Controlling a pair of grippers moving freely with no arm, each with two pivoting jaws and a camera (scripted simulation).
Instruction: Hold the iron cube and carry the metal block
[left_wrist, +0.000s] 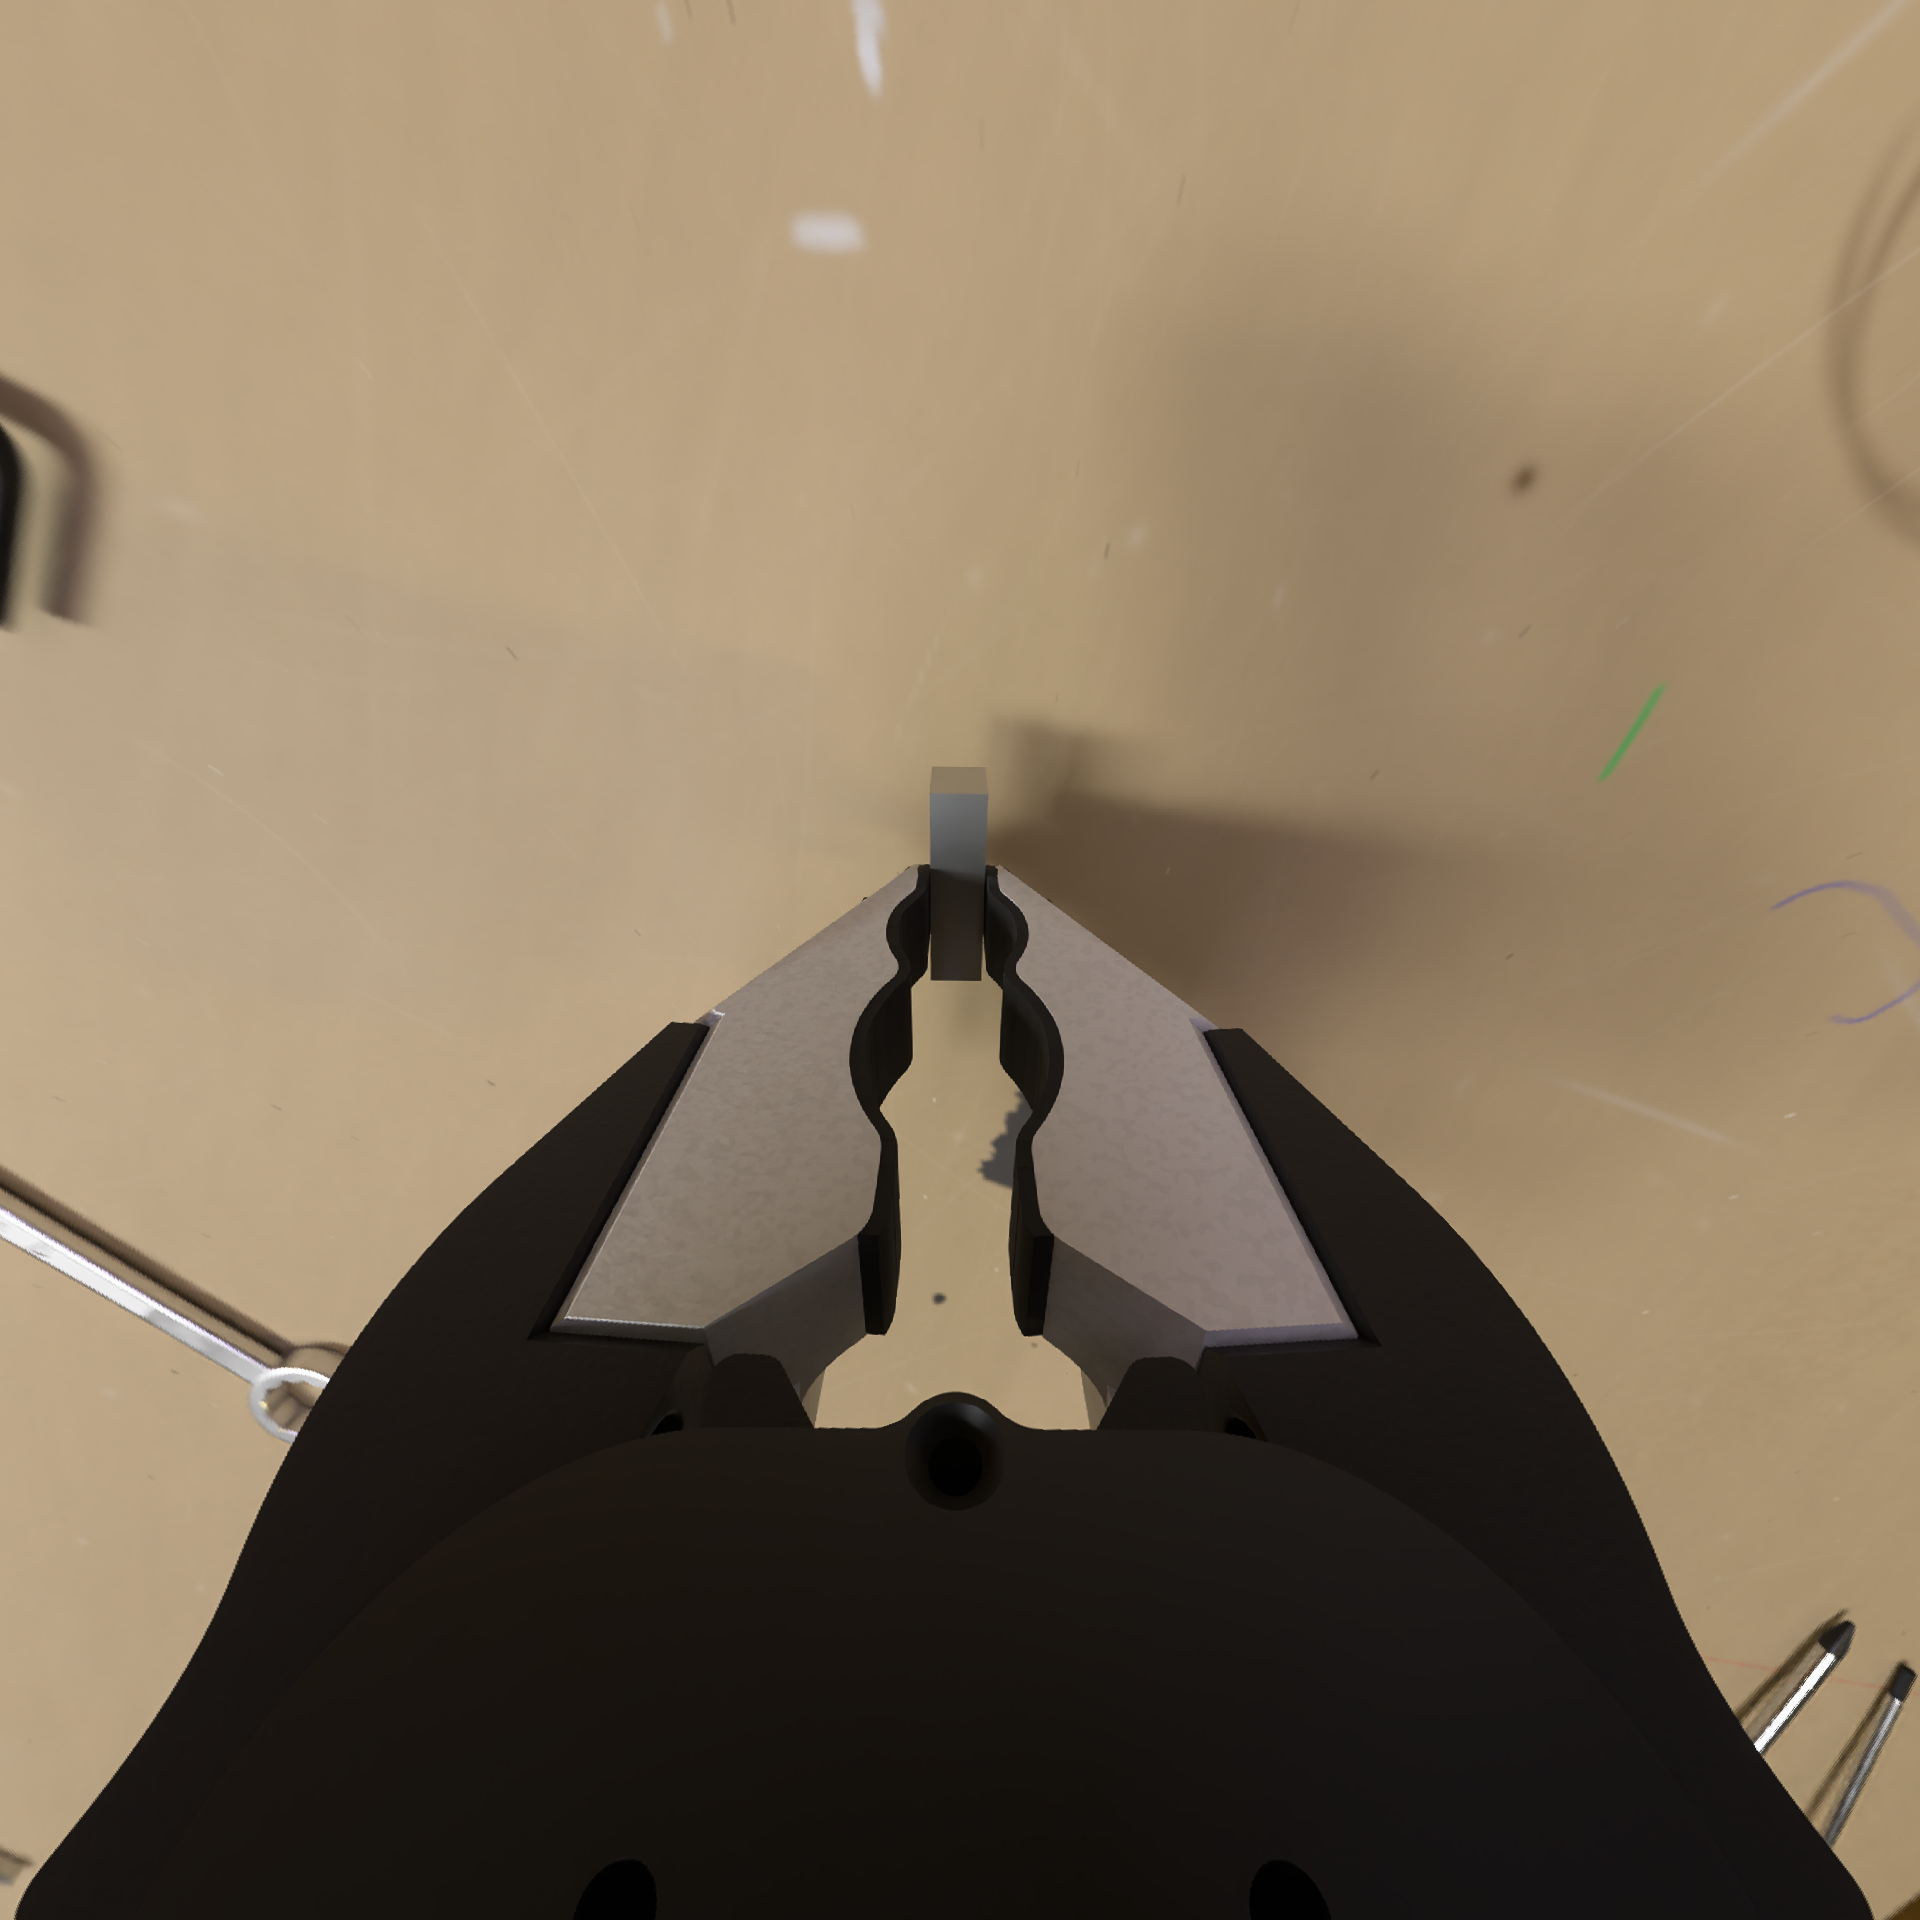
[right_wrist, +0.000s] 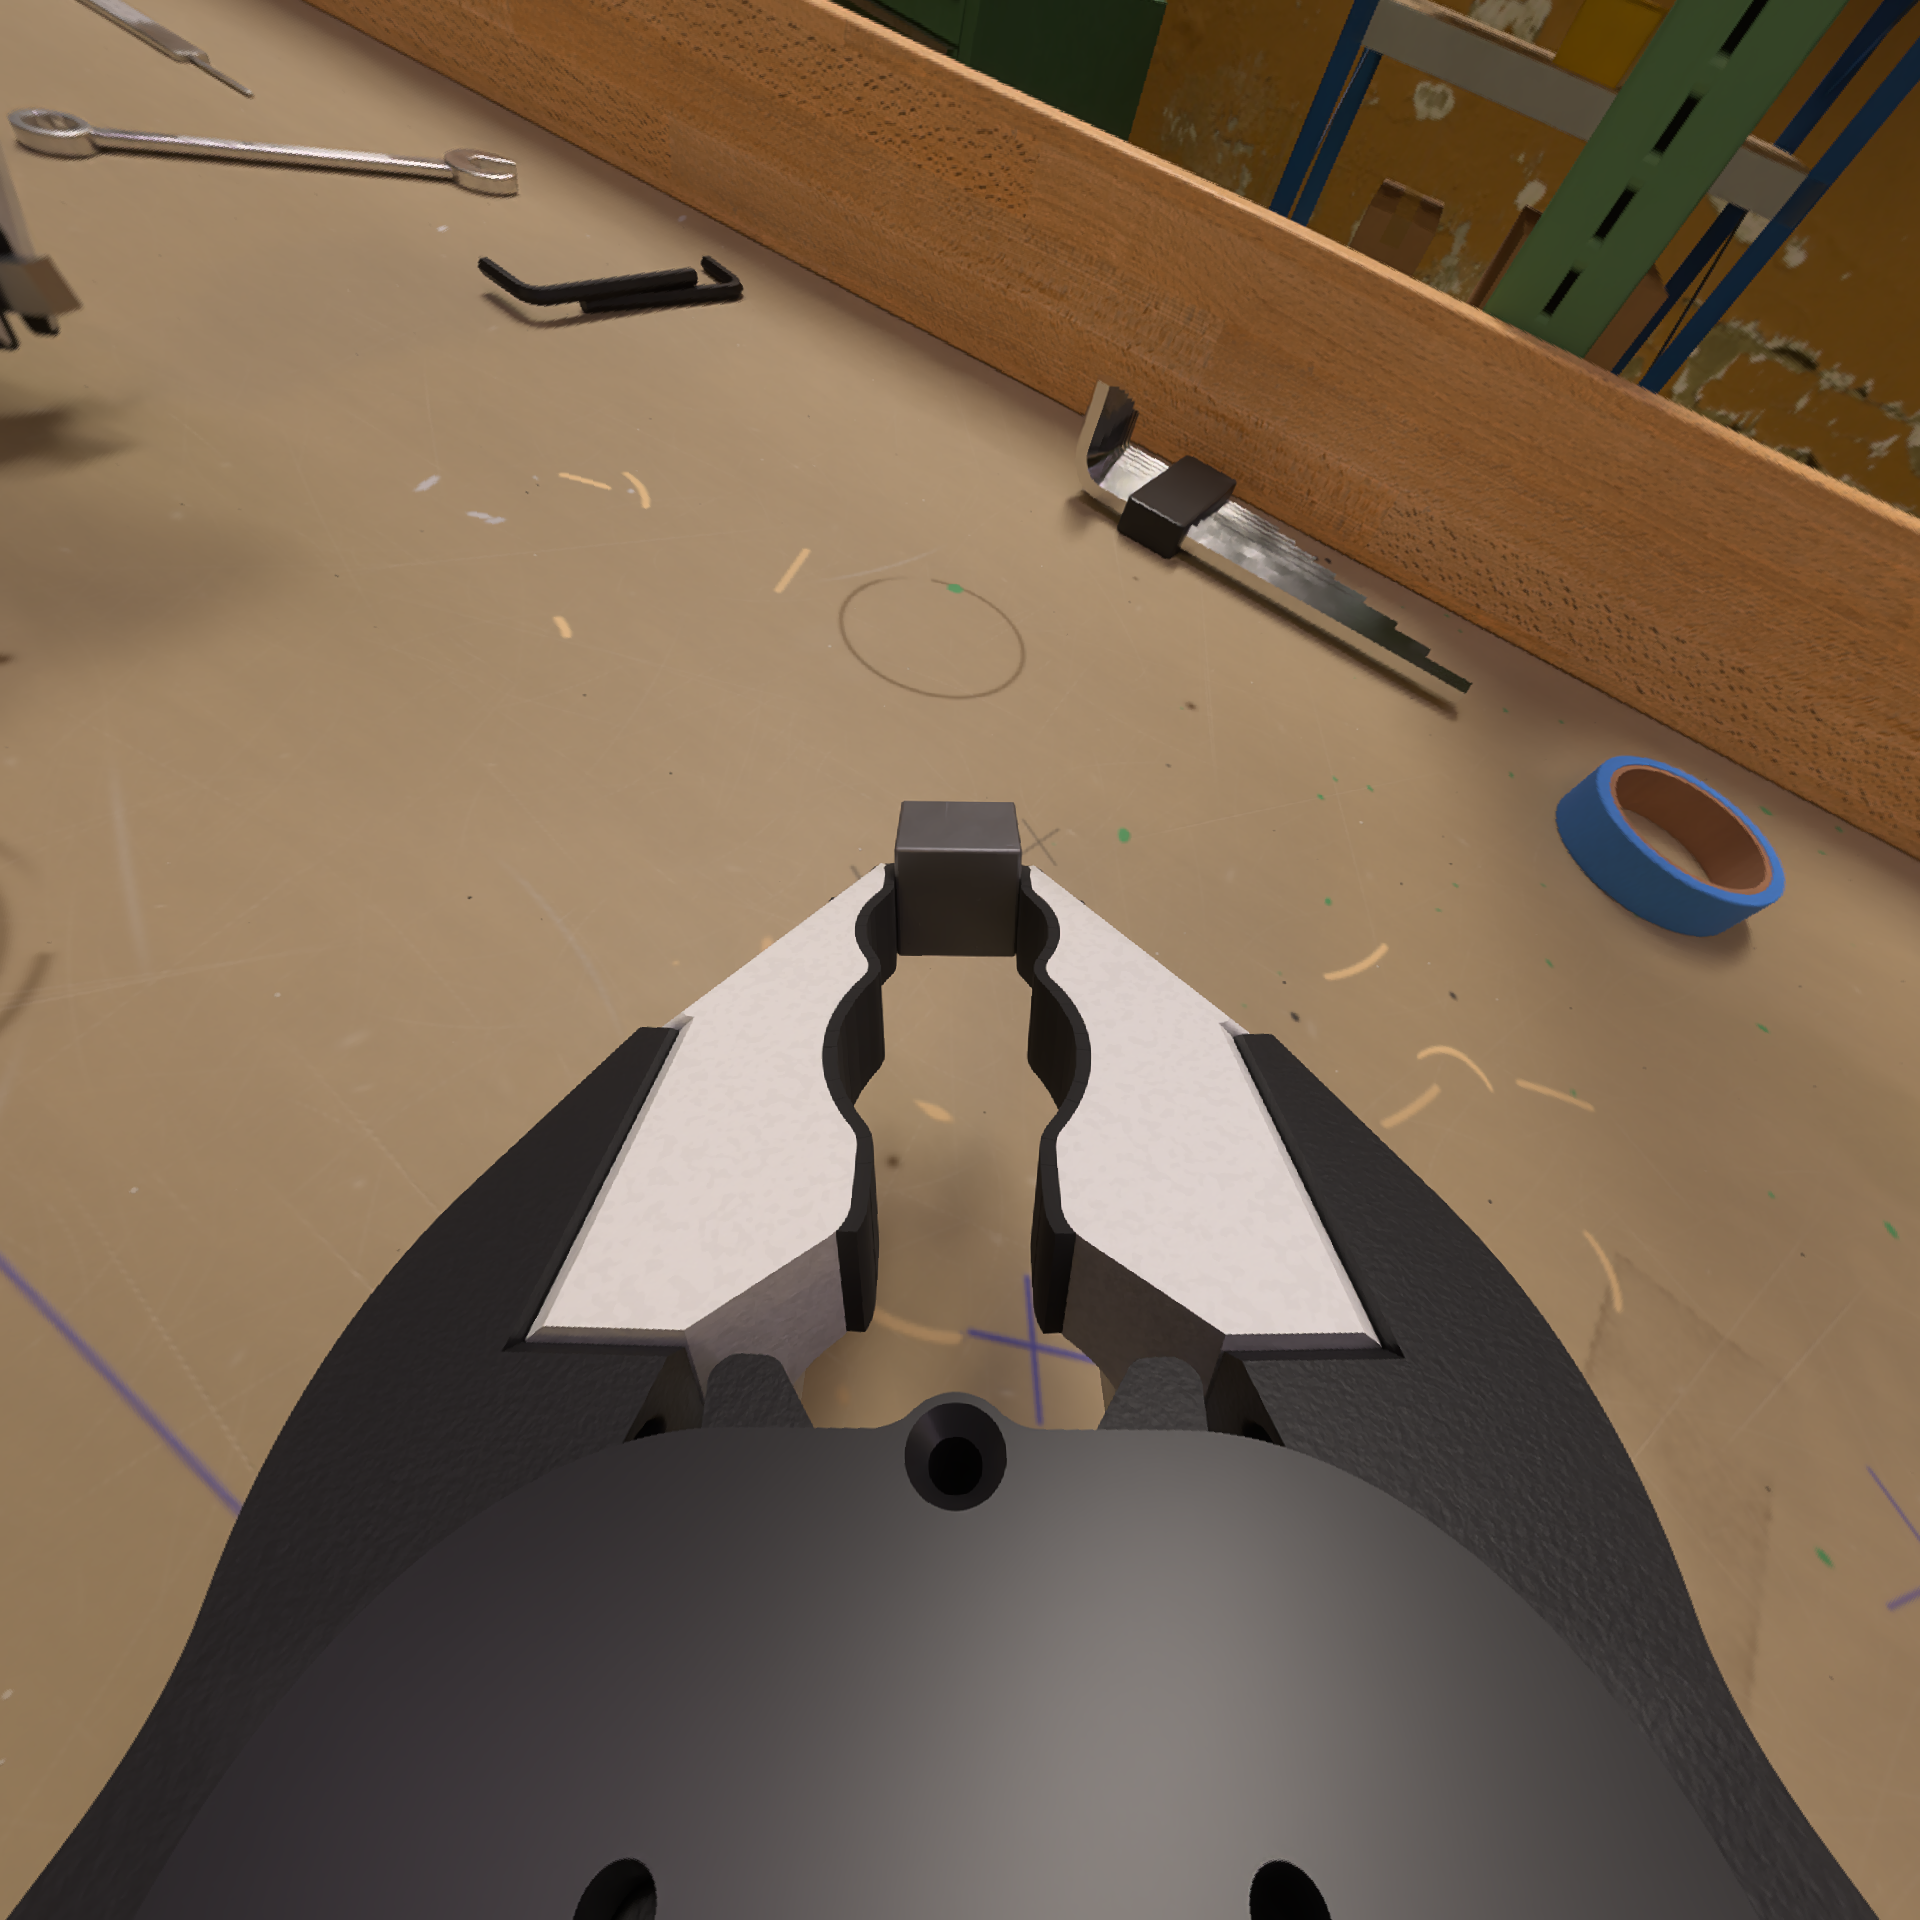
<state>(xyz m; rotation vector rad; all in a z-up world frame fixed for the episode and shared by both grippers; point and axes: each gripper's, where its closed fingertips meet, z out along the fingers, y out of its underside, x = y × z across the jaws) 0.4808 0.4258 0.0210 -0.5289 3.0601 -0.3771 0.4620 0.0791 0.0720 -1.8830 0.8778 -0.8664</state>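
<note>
In the left wrist view my left gripper is shut on a narrow light-grey metal block. The block stands upright between the fingertips and sticks out past them, over the tan bench top, with its shadow falling to the right. In the right wrist view my right gripper is shut on a dark grey iron cube, pinched at the very fingertips. I cannot tell whether the cube touches the bench.
A wooden rail borders the bench at the back right. A blue tape roll lies at right, a hex key set by the rail, black hex keys and a spanner at far left. Screwdriver tips show at lower right.
</note>
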